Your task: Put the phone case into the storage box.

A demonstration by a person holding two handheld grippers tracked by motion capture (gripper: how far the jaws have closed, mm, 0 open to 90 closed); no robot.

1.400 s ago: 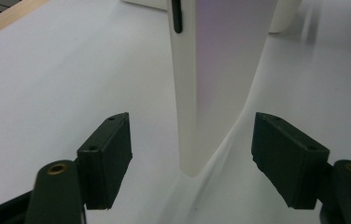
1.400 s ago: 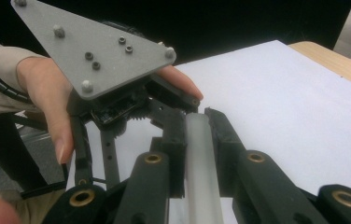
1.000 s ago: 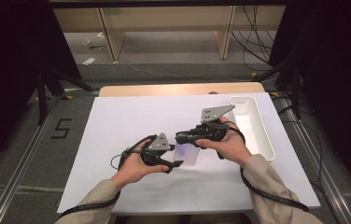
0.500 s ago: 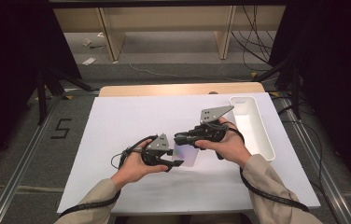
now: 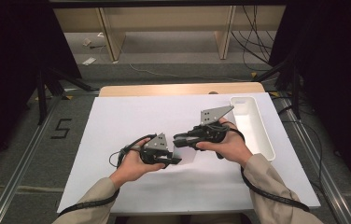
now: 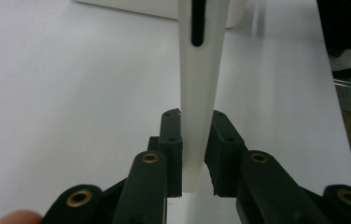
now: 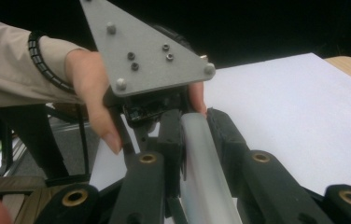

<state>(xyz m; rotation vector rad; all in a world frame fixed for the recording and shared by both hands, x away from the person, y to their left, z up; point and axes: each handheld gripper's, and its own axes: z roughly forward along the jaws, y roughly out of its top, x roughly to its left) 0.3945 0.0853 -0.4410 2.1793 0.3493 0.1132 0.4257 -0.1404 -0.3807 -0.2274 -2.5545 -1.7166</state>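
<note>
Table (image 5: 117, 126): white top, taking up most of the high view; a strip of bare wood shows at its far edge.
Tray (image 5: 253, 122): long white tray at the right side of the table, lengthwise from near to far, just right of the right hand; what lies in it cannot be told.
Right hand (image 5: 229, 145): rests near the table's middle, its gripper pointing left toward the other hand.
Left hand (image 5: 134, 165): lower and to the left, its gripper pointing right.
Right gripper (image 5: 179, 139): grey three-cornered plate on top; in the right gripper view its jaws stand close on either side of the piece, which runs lengthwise between them; they are clamped on it.
Left gripper (image 5: 177, 161): jaws have just been closing, with the piece between them; in the left gripper view the left pad (image 6: 171, 154) lies against the piece, the right pad (image 6: 220, 158) sits right at its other side, and whether that one presses cannot be told.
Piece (image 6: 197, 93): a flat, narrow, whitish plastic piece with a dark slot near its far end; it is held above the table's middle, between the two grippers, each at one end. In the high view it shows as a pale patch (image 5: 187, 153) where the jaws meet.
</note>
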